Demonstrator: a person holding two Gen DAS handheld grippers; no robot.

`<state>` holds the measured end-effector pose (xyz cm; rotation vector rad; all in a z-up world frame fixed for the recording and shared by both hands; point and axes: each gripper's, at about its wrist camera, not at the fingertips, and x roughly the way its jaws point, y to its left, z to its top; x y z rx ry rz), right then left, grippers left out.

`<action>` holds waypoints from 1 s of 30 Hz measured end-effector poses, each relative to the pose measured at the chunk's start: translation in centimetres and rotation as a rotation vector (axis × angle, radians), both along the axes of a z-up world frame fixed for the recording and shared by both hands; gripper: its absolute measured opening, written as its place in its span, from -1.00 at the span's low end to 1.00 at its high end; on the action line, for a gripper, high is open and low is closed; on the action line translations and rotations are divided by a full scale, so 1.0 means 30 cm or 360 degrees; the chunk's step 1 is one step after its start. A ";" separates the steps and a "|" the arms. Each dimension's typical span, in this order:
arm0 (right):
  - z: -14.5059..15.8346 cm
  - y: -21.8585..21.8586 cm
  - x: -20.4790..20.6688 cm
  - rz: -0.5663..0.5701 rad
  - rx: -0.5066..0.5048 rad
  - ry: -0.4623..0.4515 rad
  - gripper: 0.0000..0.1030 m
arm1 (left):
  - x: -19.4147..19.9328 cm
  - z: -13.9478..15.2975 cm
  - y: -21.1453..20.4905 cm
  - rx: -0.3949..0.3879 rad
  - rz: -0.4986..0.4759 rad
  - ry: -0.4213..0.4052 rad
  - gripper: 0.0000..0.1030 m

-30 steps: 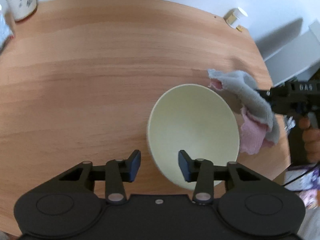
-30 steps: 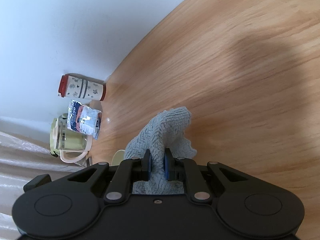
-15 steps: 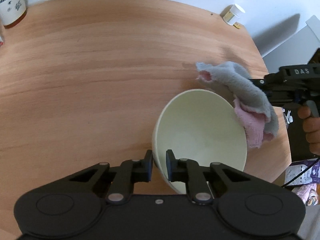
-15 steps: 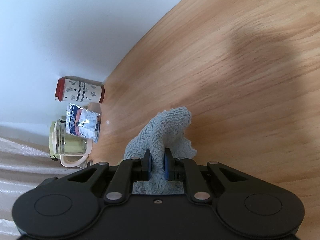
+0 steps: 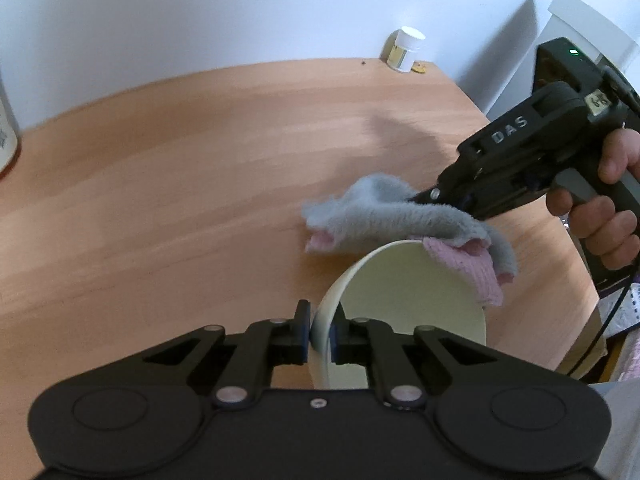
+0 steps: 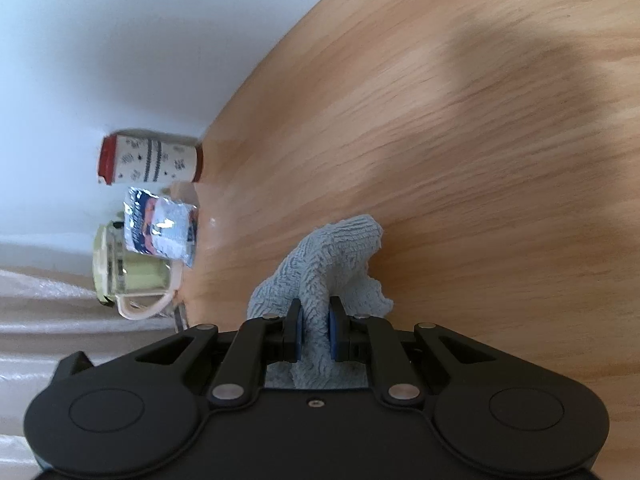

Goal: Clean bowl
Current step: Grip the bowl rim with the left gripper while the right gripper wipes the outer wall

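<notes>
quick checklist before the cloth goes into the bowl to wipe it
1. Left gripper fingers clamped on the bowl rim: ok.
2. Bowl tilted with its opening toward the cloth: ok.
3. Right gripper shut on the cloth: ok.
4. Cloth hanging at the bowl's far rim, ready to enter: ok.
5. Whether the bowl's base touches the table: cannot tell.
6. Dirt left inside the bowl: none visible, but part of the inside is hidden, so cannot tell.
</notes>
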<state>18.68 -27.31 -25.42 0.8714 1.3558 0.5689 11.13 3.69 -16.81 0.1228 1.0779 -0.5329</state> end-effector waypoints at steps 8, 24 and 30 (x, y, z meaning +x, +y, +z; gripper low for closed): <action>0.016 0.079 0.041 0.0074 0.0043 0.0055 -0.71 | -0.005 0.029 -0.024 0.0055 -0.0075 -0.0148 -0.77; 0.089 0.251 0.040 0.0318 -0.0199 -0.0073 -0.72 | -0.046 0.046 -0.006 0.0066 -0.0160 -0.0249 -0.75; 0.013 0.140 -0.027 0.0236 -0.0308 0.0084 -0.72 | -0.038 0.041 0.026 0.0054 -0.0109 -0.0231 -0.76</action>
